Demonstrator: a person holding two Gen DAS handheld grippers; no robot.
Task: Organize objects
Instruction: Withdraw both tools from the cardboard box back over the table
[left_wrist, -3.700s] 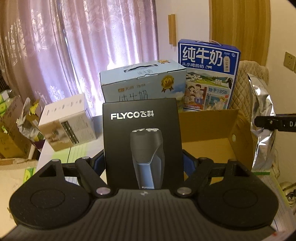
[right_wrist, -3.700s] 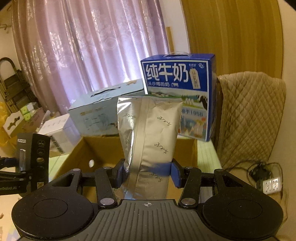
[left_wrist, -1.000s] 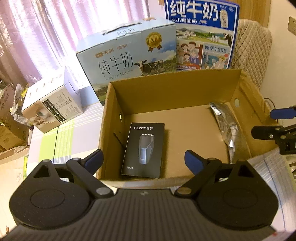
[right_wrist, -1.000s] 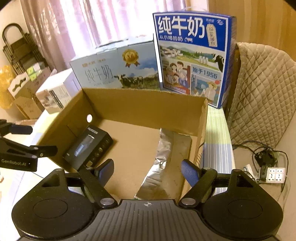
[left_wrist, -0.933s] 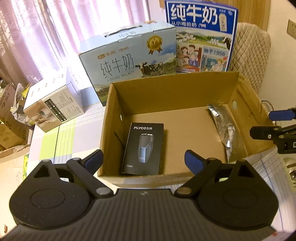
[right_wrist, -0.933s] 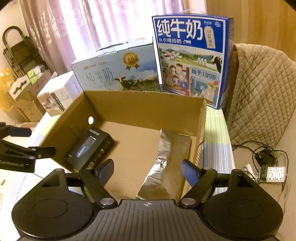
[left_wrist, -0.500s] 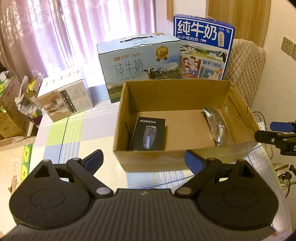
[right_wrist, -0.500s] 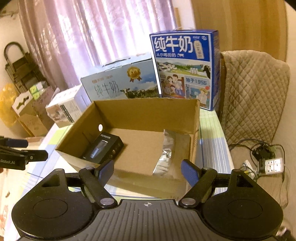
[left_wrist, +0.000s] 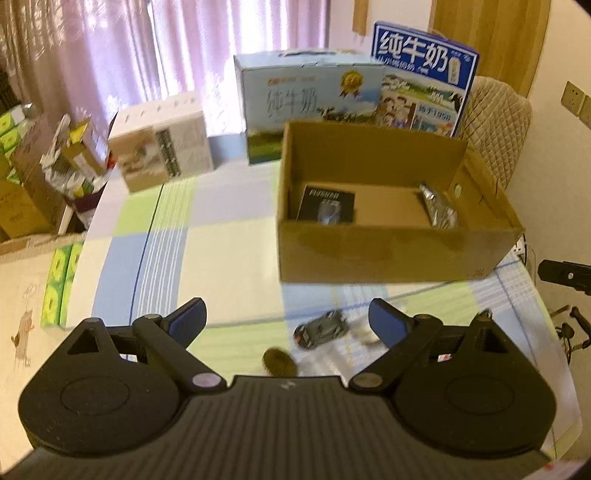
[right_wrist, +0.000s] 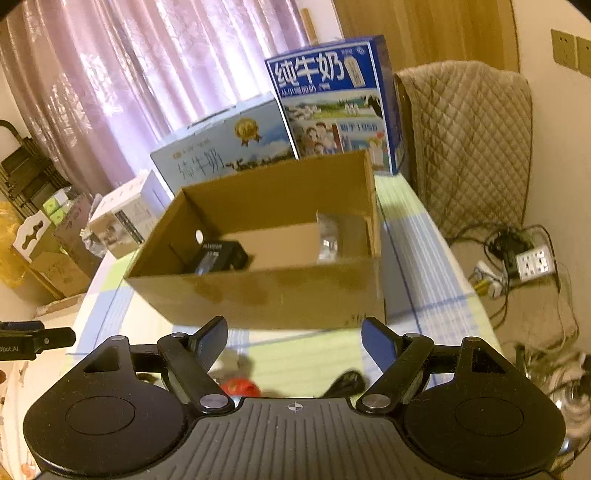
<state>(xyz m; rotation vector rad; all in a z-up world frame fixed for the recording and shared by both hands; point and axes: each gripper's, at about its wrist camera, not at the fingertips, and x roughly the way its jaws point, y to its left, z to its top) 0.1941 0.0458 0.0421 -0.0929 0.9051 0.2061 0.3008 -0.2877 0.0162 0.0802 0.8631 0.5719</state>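
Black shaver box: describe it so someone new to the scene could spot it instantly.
Find the open cardboard box on the checked tablecloth, in front of two milk cartons. Inside, at its left end, the black shaver box lies flat on the floor. It is dark, rectangular and printed with a shaver, unlike the crinkled silver foil pouch at the right end.

My open cardboard box (left_wrist: 388, 254) holds the black shaver box (left_wrist: 327, 203) lying flat at its left. The silver foil pouch (left_wrist: 437, 208) lies along its right wall.
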